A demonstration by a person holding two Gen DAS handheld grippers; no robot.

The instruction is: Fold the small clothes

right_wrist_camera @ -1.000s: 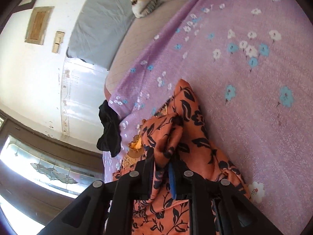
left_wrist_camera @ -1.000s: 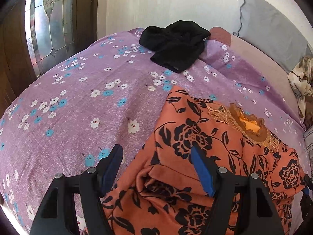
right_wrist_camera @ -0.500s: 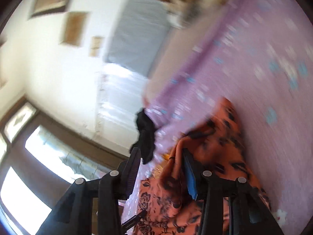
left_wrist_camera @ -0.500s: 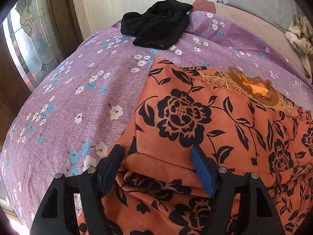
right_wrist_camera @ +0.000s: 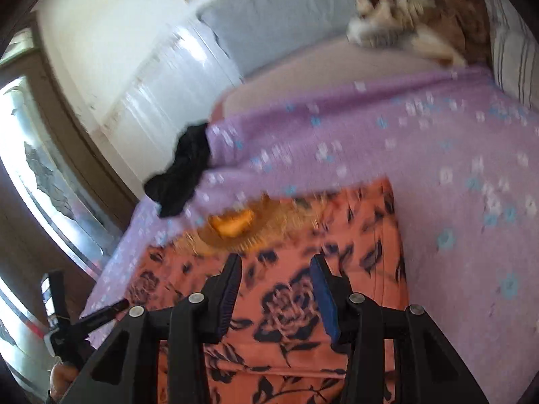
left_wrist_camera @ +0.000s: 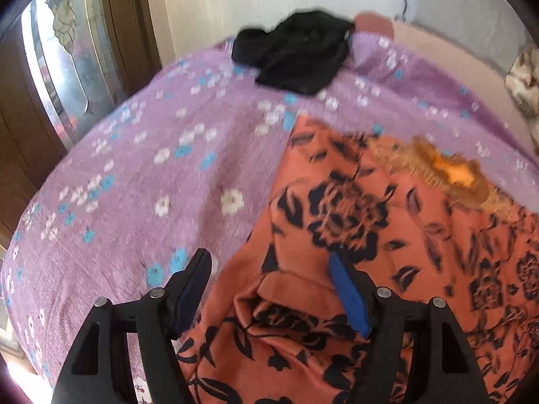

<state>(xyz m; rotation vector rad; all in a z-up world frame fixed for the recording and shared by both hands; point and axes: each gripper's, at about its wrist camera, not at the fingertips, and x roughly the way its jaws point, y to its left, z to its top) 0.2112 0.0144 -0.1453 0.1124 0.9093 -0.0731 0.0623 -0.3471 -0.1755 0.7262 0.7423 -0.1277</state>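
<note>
An orange garment with black flowers lies on the purple flowered bedspread, its embroidered neckline toward the far side. It also shows in the right wrist view, folded with a straight right edge. My left gripper is open, just above the garment's near left fold. My right gripper is open and empty above the garment's middle. The left gripper also shows at the lower left of the right wrist view.
A black garment lies bunched at the bed's far edge, also in the right wrist view. A patterned blanket and grey pillow sit at the head. A glass door stands left.
My right gripper has opened and let go of the orange garment, which now lies flat on the bed. My left gripper stayed open and shifted slightly over the garment's left fold.
</note>
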